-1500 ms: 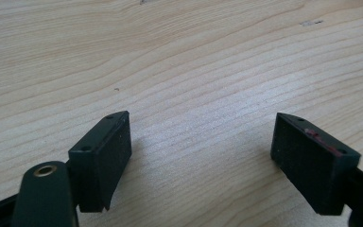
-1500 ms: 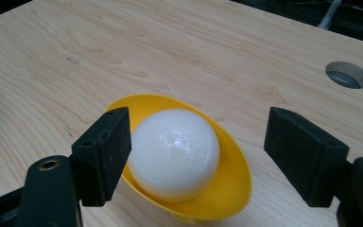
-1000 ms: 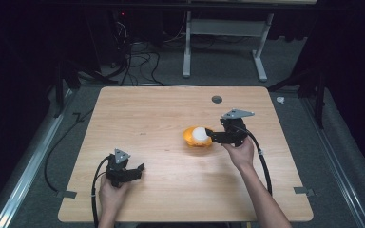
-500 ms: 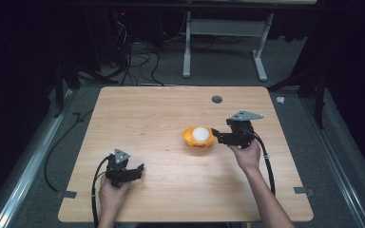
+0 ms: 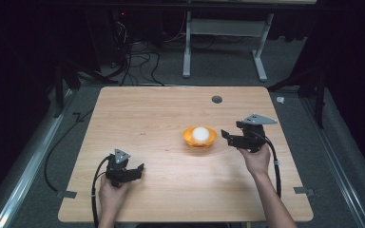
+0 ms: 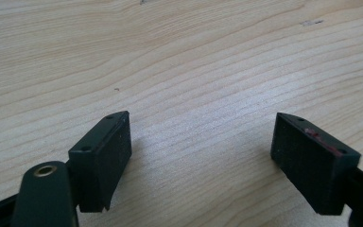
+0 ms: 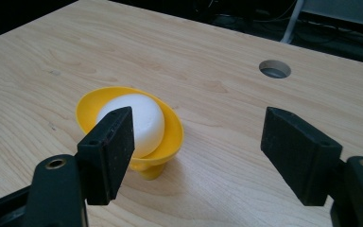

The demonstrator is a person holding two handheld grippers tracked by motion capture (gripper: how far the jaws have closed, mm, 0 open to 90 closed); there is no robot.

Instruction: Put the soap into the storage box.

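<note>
White egg [image 5: 200,133] sits in yellow cup [image 5: 199,140] mid surface [image 5: 161,114]. Right tongs [image 5: 224,136] just beside the cup, released, jaws apart with nothing between, having just narrowed. Left tongs [image 5: 139,169] released, empty, low over bare wood, well apart from the cup.

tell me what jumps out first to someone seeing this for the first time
The yellow bowl with a white ball in it, right of the middle of the wooden table. The right gripper sits just beside it, jaws open with nothing between them, while the left gripper rests near the table's front left.
</note>
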